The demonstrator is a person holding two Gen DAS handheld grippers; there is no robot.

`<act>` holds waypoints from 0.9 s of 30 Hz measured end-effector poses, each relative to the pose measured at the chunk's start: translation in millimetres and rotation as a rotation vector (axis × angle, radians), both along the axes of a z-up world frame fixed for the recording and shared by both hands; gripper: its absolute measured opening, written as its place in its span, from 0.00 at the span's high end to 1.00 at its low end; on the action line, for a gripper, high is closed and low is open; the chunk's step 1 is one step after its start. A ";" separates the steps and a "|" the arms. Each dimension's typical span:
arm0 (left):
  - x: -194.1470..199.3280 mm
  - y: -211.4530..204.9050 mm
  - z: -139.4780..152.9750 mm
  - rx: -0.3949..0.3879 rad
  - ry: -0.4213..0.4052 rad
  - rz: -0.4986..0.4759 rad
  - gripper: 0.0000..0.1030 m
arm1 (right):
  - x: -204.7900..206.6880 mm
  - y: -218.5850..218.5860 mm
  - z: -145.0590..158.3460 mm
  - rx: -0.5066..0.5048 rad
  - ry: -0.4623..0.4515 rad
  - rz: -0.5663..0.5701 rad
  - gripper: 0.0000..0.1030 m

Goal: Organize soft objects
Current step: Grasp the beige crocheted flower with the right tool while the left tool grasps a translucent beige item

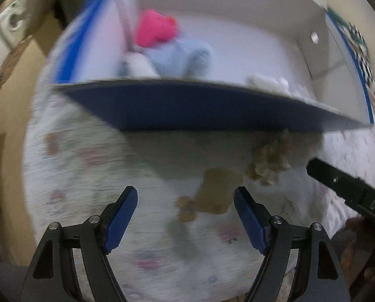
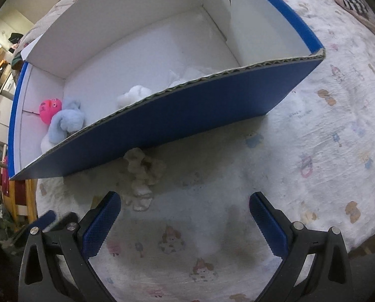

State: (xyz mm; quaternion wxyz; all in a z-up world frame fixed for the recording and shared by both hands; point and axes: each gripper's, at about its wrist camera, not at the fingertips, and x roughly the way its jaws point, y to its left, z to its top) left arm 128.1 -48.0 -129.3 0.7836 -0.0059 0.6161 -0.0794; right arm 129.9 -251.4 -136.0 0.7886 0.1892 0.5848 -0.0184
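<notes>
A blue cardboard box [image 1: 187, 108] [image 2: 187, 108] with a white inside stands on a patterned bedsheet. In it lie a pink plush [image 1: 156, 29] [image 2: 50, 109], a light blue plush [image 1: 179, 58] [image 2: 67, 123] and a white fluffy toy [image 1: 268, 81] [image 2: 133, 95]. A beige fluffy toy [image 1: 270, 161] [image 2: 143, 171] lies on the sheet against the box's near wall. My left gripper [image 1: 186, 214] is open and empty, just short of the beige toy. My right gripper [image 2: 184, 221] is open and empty, to the right of the beige toy; one of its fingers [image 1: 338, 181] shows in the left wrist view.
The bedsheet [image 2: 326, 138] stretches to the right of the box. A bed edge with wooden furniture [image 2: 23, 201] lies at the left. The left wrist view is blurred by motion.
</notes>
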 end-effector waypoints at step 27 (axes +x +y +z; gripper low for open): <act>13.6 16.7 -2.7 -0.033 0.013 0.057 0.90 | 10.7 14.3 -14.6 -0.036 0.043 0.091 0.00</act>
